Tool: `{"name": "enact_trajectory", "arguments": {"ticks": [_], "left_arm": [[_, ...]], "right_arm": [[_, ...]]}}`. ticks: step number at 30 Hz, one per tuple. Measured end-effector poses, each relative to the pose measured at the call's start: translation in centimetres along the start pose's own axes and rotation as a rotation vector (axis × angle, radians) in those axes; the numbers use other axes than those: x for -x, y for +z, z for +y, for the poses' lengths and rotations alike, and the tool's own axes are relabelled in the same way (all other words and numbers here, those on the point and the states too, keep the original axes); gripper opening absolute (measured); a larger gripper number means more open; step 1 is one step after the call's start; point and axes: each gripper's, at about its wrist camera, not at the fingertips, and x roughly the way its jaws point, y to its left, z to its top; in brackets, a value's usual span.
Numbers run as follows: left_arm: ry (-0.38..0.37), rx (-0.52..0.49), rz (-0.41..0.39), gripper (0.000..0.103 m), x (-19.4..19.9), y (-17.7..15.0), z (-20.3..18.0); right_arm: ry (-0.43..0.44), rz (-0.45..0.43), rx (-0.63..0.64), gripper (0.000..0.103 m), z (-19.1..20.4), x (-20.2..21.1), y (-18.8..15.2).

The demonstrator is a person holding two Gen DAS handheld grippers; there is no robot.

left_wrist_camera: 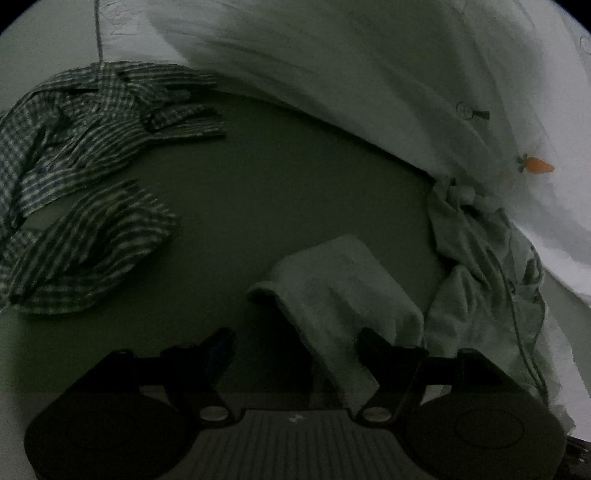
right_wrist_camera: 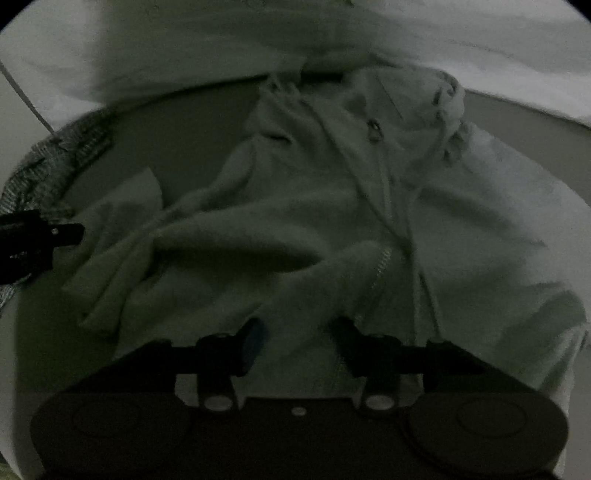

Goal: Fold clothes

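A pale zip-up hoodie (right_wrist_camera: 332, 206) lies crumpled on the dark table, its zipper and drawstrings showing. One sleeve (left_wrist_camera: 343, 291) stretches toward my left gripper (left_wrist_camera: 295, 339), which is open with the sleeve end lying between its fingers. My right gripper (right_wrist_camera: 299, 328) is open just above the hoodie's lower front, near the zipper edge. The left gripper's finger shows at the left edge of the right wrist view (right_wrist_camera: 55, 232). A checked shirt (left_wrist_camera: 85, 184) lies bunched at the left.
A large white cloth with a small carrot print (left_wrist_camera: 539, 164) drapes across the back and right (left_wrist_camera: 369, 74). The dark table surface (left_wrist_camera: 277, 184) shows between the checked shirt and the hoodie. A thin cord (left_wrist_camera: 98, 33) hangs at the back left.
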Motion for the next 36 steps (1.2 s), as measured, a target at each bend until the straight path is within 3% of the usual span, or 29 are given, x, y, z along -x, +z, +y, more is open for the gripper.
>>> {"name": "enact_trajectory", "arguments": {"ticks": [7,9,11,14,18,24,27,31,34,36], "left_arm": [[-0.024,-0.005,0.009,0.075,-2.1,0.3,-0.4],[-0.040,-0.016,-0.004,0.058,-2.4,0.2,-0.7],[-0.036,-0.037,-0.014,0.052,-2.2,0.1,-1.2],[-0.054,-0.084,-0.023,0.021,-1.6,-0.1,-2.4],[-0.063,-0.136,-0.043,0.008,0.4,-0.6,-4.3],[-0.116,-0.253,-0.097,0.006,4.0,-3.0,-9.6],[-0.195,-0.327,-0.031,0.006,5.3,-5.6,-12.5],[-0.177,-0.425,0.069,0.014,4.8,-9.9,-15.0],[-0.174,-0.467,0.152,0.019,4.7,-12.2,-14.8],[-0.188,-0.497,0.162,0.026,5.3,-12.8,-14.3]], "right_arm": [[0.014,-0.010,-0.053,0.050,-1.3,0.5,-0.3],[-0.013,-0.006,-0.069,0.050,-1.6,0.7,-0.3],[-0.035,0.001,-0.070,0.050,-2.1,1.1,-0.6],[-0.044,0.023,-0.104,0.050,-2.8,1.8,-1.5],[-0.071,0.029,-0.097,0.050,-2.9,3.3,-3.8],[-0.070,-0.004,-0.157,0.050,-4.7,5.8,-7.1],[-0.072,-0.002,-0.239,0.050,-6.4,6.2,-8.1],[-0.042,-0.006,-0.264,0.051,-7.1,6.3,-8.7],[-0.058,-0.008,-0.236,0.055,-6.4,6.2,-8.9],[-0.069,-0.008,-0.239,0.056,-5.6,6.1,-9.0]]}}
